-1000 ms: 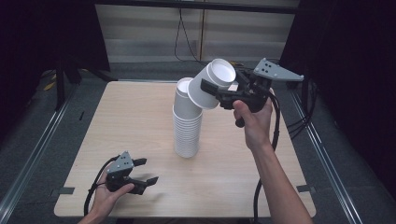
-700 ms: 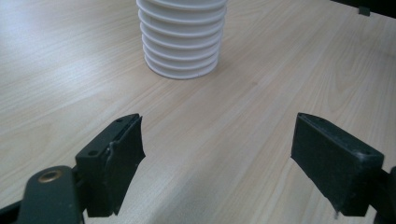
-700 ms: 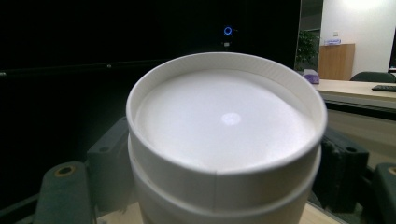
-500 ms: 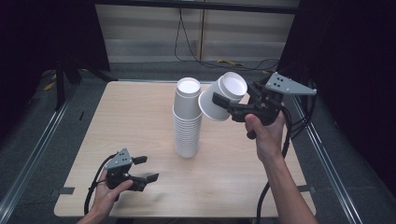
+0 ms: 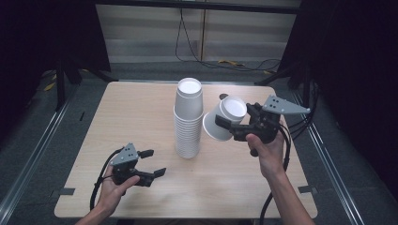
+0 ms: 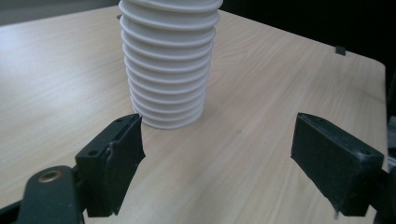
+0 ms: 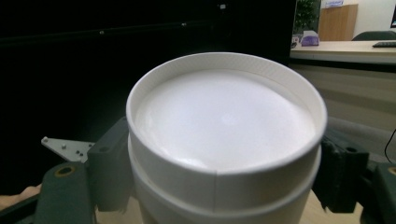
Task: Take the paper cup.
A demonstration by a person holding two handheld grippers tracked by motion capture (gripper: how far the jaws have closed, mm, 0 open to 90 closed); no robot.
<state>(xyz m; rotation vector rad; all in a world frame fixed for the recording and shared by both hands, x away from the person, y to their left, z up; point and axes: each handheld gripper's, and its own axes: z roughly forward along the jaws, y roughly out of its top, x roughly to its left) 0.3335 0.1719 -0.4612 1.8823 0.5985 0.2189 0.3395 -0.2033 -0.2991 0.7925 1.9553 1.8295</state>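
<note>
A tall stack of upturned white paper cups (image 5: 188,119) stands at the middle of the wooden table (image 5: 131,108). Just right of it, in the air, my right gripper (image 5: 230,123) is shut on a white paper cup (image 5: 233,108), tilted with its base up and to the right. In the right gripper view the cup's base (image 7: 224,121) faces the camera between the pads (image 7: 109,168); a second edge below it hints at a nested cup. My left gripper (image 5: 154,162) rests open at the front left, nothing between its jaws. The stack (image 6: 169,70) stands beyond the left gripper (image 6: 219,158).
Bare tabletop (image 6: 280,93) lies around the stack on every side. Cables (image 5: 281,150) trail from the right gripper off the table's right edge. Dark floor and metal rails (image 5: 42,140) surround the table.
The right gripper has carried the cup off the top of the stack, down and to the right. The left gripper has stayed in place.
</note>
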